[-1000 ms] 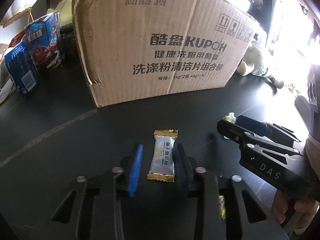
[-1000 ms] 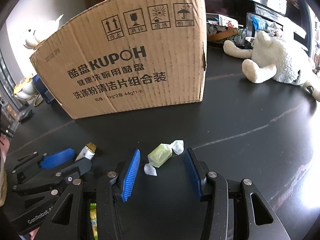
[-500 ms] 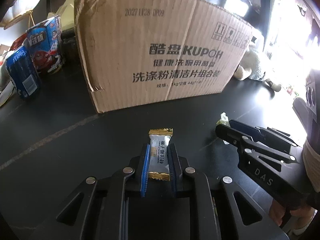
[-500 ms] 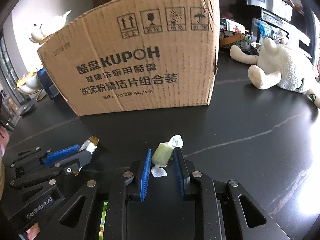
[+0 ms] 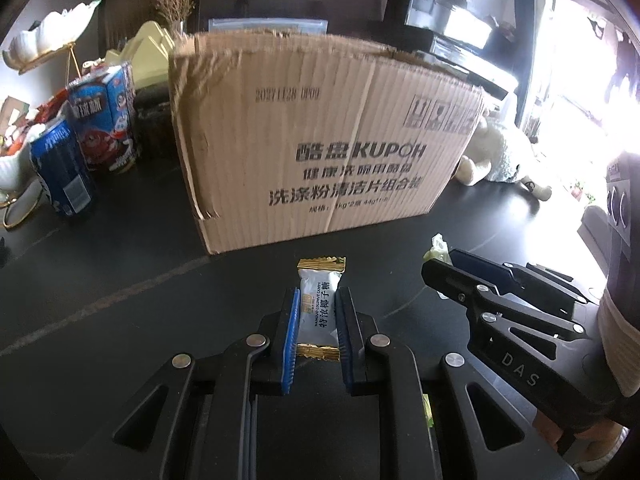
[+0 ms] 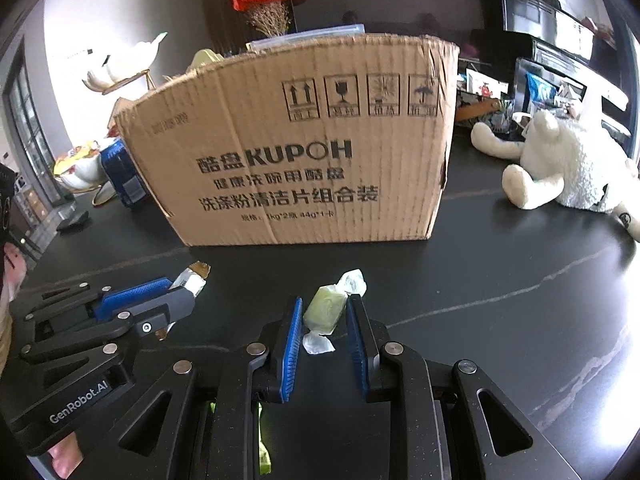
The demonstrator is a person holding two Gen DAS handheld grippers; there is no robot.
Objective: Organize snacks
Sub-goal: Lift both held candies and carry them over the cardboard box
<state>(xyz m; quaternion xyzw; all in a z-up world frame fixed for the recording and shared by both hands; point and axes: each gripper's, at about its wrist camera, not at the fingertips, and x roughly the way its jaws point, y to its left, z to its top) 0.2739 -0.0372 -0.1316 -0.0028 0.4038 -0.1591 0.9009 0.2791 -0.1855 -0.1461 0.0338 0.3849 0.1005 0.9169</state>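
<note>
The left gripper [image 5: 318,320] has its jaws squeezed tight on a white candy with gold ends [image 5: 320,308]. The candy's long side runs straight out from the jaws, so one gold end pokes out in front, toward the box. The right gripper [image 6: 324,320] has its jaws squeezed on a little green candy [image 6: 325,309] in a clear twisted wrapper. This one sits a bit crooked, with one twisted end sticking up past the jaws and the other hanging down.

Both candies look lifted just off the black desk [image 6: 520,280]. The big cardboard box [image 5: 320,140] stands right ahead of both grippers, and its open top is higher than the candies. I think the candies go in there, so both hands must go up and forward over the near wall. The two grippers are side by side, about as near to it as each other.
</note>
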